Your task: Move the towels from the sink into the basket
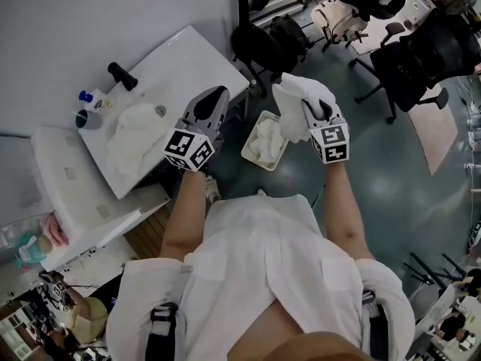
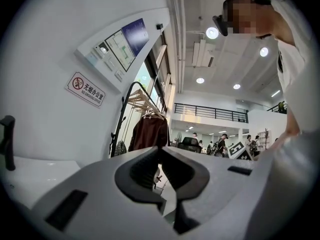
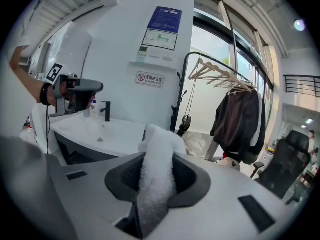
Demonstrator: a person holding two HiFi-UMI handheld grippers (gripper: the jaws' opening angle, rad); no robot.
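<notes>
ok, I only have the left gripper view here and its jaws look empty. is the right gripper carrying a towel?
Observer: Yes. The right gripper is shut on a white towel.
Operator: where is it relative to the basket?
Observer: The head view shows it at the far right corner of the basket, which stands on the floor. I can't tell how high above it.
Operator: anything in the sink?
Observer: A white towel heap lies in the sink.

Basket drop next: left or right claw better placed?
Right. The right claw grips a white towel close by the basket; the left claw holds nothing, nearer the sink.
</notes>
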